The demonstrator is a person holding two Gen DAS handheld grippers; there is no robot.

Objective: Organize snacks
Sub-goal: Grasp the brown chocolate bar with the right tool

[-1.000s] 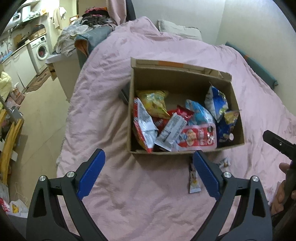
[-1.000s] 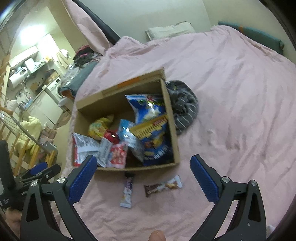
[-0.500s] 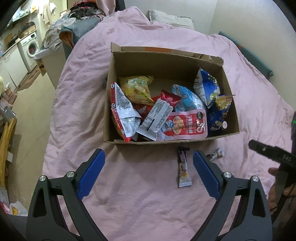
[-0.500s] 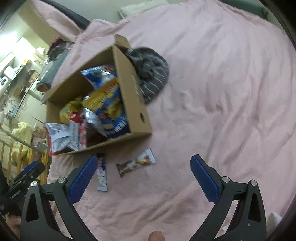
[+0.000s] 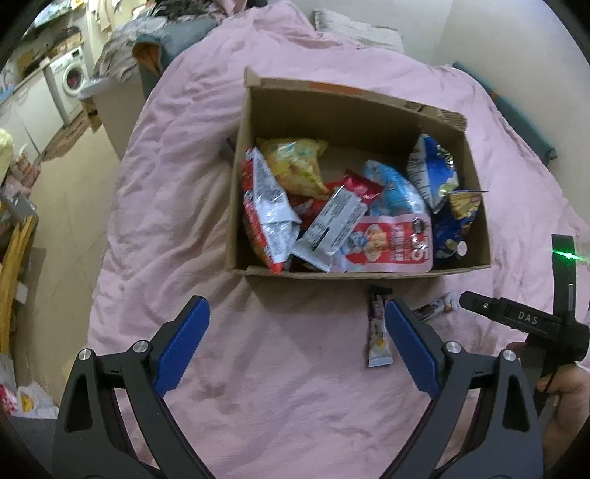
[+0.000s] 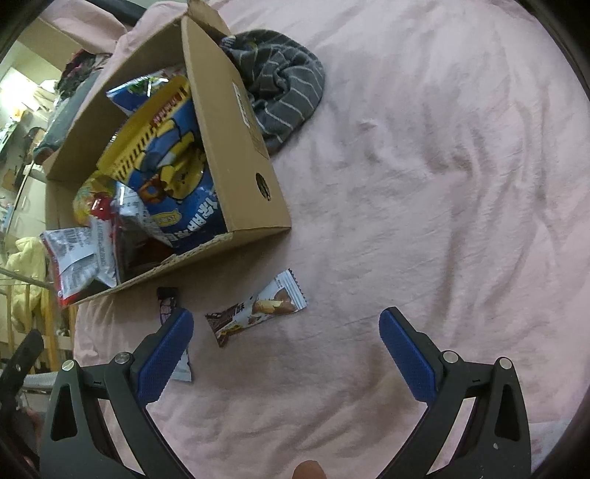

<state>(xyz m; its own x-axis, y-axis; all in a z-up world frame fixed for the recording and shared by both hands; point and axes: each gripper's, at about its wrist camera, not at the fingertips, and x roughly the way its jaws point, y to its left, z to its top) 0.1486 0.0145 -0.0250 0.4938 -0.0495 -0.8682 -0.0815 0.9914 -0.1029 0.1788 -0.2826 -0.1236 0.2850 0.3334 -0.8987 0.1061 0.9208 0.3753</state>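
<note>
An open cardboard box (image 5: pixel 346 107) (image 6: pixel 239 147) sits on the pink bed, filled with several snack bags. Two small snack bars lie on the bedding in front of it: a long upright bar (image 5: pixel 378 331) (image 6: pixel 167 306) and a brown chocolate bar (image 6: pixel 258 307) (image 5: pixel 437 306). My left gripper (image 5: pixel 295 346) is open and empty, above the bedding short of the box. My right gripper (image 6: pixel 285 353) is open and empty, just short of the chocolate bar; its left finger partly covers the long bar.
A grey striped garment (image 6: pixel 280 81) lies against the box's far side. The bed's left edge drops to a floor with a washing machine (image 5: pixel 72 79) and clutter. A pillow (image 5: pixel 354 25) lies at the head of the bed.
My right gripper has swung right and moved closer to the two bars, which now lie just before its fingers. My left gripper has shifted a little, the box staying ahead of it.
</note>
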